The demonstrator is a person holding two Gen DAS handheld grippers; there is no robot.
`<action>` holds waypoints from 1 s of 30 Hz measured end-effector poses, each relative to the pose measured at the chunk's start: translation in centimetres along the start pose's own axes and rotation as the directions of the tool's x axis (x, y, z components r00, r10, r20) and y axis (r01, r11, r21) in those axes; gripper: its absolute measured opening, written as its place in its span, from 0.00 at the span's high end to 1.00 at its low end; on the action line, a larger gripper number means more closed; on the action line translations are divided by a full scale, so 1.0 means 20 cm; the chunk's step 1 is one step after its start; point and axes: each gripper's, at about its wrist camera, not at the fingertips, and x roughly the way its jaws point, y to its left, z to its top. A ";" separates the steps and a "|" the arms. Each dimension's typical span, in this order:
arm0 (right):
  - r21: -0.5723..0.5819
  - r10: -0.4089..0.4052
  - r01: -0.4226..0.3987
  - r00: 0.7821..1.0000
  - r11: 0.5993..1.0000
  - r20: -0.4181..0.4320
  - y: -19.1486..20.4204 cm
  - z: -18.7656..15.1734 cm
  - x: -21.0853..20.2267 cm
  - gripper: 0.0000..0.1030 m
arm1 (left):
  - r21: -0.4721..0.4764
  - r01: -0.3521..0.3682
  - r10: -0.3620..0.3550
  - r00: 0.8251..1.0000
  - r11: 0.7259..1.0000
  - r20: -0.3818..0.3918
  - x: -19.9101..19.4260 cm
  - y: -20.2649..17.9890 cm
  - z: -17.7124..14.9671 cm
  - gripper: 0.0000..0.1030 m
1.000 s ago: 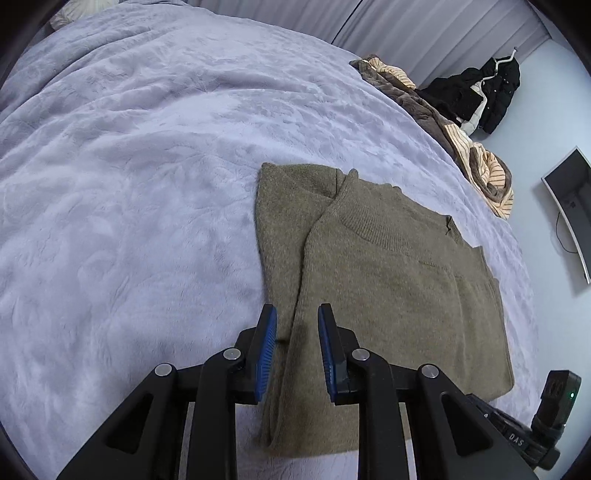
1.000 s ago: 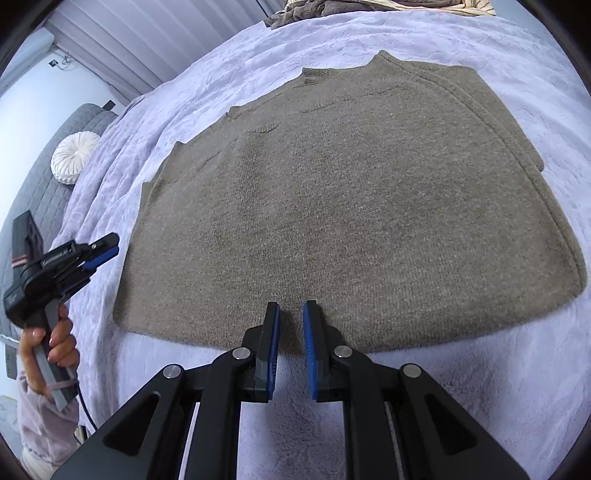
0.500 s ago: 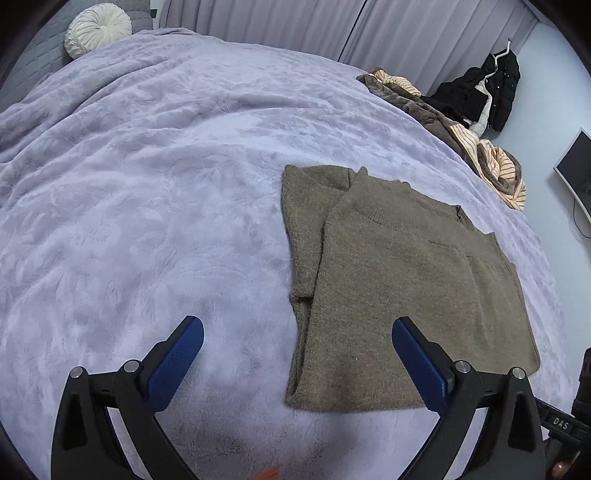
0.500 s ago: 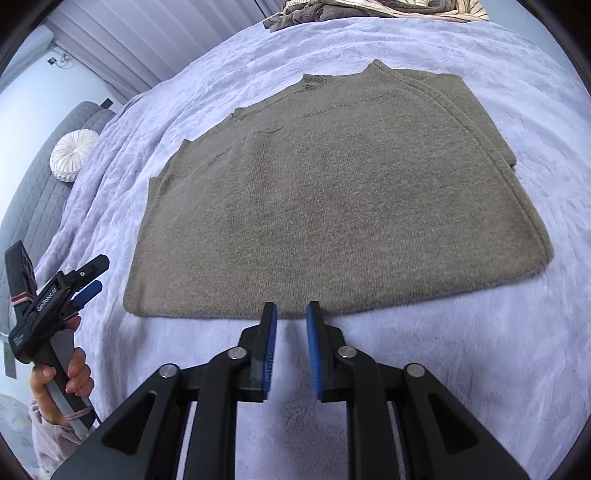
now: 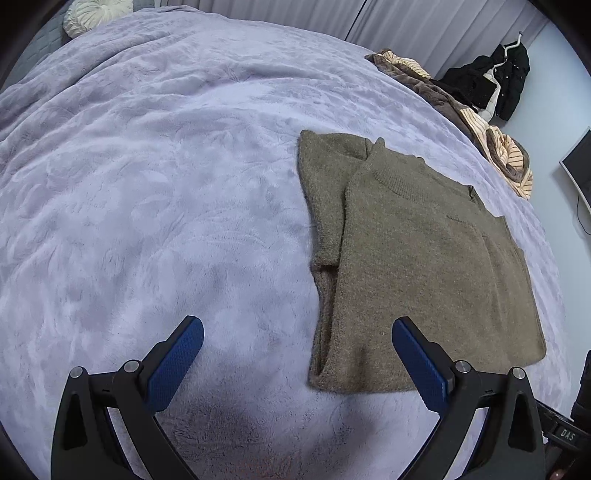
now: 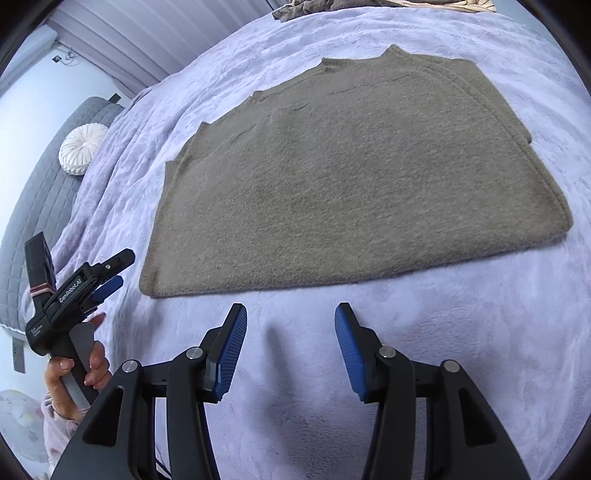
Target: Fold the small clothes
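Olive-brown knit sweater (image 6: 343, 177) lies flat on lavender plush bedspread (image 5: 147, 184), sleeves folded in over the body, collar toward far side of bed, hem toward the grippers. In left wrist view it sits right of centre (image 5: 417, 266), w/ one narrower folded layer showing along its left edge.

Left gripper (image 5: 297, 356): blue pads spread wide apart, nothing between them but bedspread and the sweater's near-left hem corner below; pads not touching fabric. Seen from right wrist view, same gripper (image 6: 110, 275) is at far left, off the sweater's corner, held by a hand (image 6: 79, 376) w/ a pale sleeve at the wrist.

Right gripper (image 6: 290, 343): jaws opening, about half apart, over bare bedspread just short of the hem; nothing between the pads, no contact w/ sweater.

Surroundings: round white pleated cushion (image 6: 83, 147) against grey quilted headboard (image 6: 40, 184) at bed's head end; heap of brown and striped clothes (image 5: 476, 122) on bed's far edge, beyond the sweater and apart from it; black jacket on hanger (image 5: 495, 85) by the wall; pale curtains (image 5: 424, 26) behind; edge of a monitor (image 5: 578, 162) at far right. Nothing lies between either gripper and the sweater.
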 end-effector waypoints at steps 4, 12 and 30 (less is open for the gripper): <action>-0.021 0.028 -0.028 1.000 0.999 -0.013 0.06 -0.01 0.03 0.48 | -0.034 0.081 -0.082 0.996 0.996 -0.044 0.02 0.04 -0.02 0.01; 0.020 0.176 -0.175 0.983 0.984 -0.056 0.14 0.00 0.15 0.48 | -0.116 0.181 -0.185 0.982 0.977 -0.026 0.01 0.10 0.00 0.01; 0.411 0.499 -0.468 0.866 0.782 0.037 0.14 0.14 0.54 0.91 | -0.164 0.360 -0.379 0.920 0.918 -0.101 0.17 0.08 0.12 0.01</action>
